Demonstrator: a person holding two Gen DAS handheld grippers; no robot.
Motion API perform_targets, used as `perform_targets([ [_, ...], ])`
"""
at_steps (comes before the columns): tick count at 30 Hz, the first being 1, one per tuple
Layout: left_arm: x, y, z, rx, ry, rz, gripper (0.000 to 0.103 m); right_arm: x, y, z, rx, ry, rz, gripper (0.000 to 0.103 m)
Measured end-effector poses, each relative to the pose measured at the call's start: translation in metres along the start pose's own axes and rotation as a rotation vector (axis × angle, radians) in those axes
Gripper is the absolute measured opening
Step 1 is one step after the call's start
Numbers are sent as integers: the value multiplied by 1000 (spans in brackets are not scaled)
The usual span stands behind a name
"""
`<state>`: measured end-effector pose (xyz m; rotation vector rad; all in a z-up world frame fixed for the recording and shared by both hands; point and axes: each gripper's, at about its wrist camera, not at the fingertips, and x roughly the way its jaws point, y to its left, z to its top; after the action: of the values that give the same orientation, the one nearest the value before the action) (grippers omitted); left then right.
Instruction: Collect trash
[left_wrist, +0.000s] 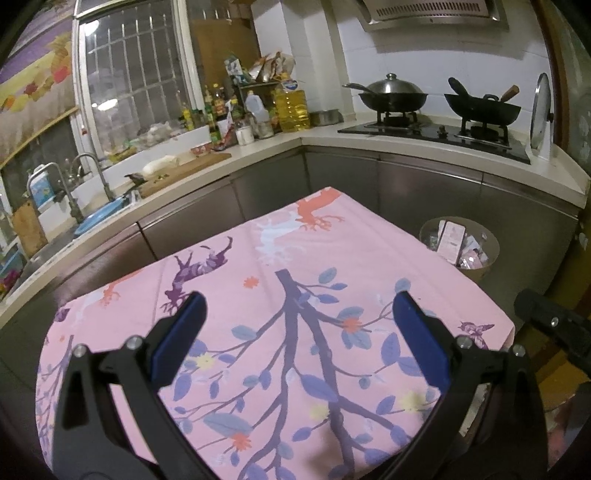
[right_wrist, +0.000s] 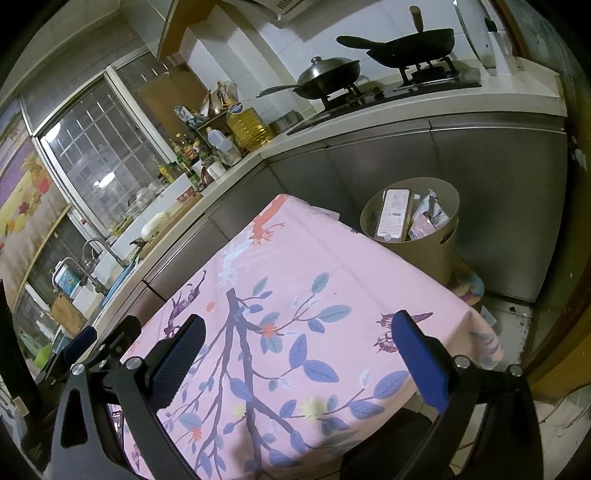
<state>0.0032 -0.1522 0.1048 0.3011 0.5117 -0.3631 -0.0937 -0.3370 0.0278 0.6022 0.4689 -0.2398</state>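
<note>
Both the left gripper (left_wrist: 295, 325) and the right gripper (right_wrist: 297, 338) hover spread wide and empty above the pink floral tablecloth (left_wrist: 295, 258). The beige trash bin (right_wrist: 436, 236) stands beyond the table's far right corner, well apart from both, holding what look like wrappers and a flat pink package (right_wrist: 393, 214).

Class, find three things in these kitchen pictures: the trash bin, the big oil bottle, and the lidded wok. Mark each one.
trash bin (right_wrist: 448, 218): right wrist view, on its beige outer wall.
oil bottle (left_wrist: 291, 109): left wrist view, on its yellow body.
lidded wok (left_wrist: 393, 86): left wrist view, on the steel lid.

Barred window (left_wrist: 136, 77), white tiled wall (left_wrist: 399, 55), steel cabinets (left_wrist: 424, 195), 2 woks on stove (left_wrist: 436, 129).
</note>
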Motion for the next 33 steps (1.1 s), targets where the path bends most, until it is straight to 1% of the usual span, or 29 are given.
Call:
perform_targets([
  [6, -1, 9, 1, -15, -11, 35, 97, -1, 5, -1, -10, 10, 10, 97],
  [15, 4, 26, -2, -51, 1, 59, 97, 3, 15, -3, -34, 33, 20, 97],
  [26, 5, 39, -4, -85, 0, 58, 97, 7, 21, -4, -55, 52, 20, 97],
  [33, 5, 40, -4, -84, -2, 57, 97, 11, 21, -4, -58, 62, 19, 97],
])
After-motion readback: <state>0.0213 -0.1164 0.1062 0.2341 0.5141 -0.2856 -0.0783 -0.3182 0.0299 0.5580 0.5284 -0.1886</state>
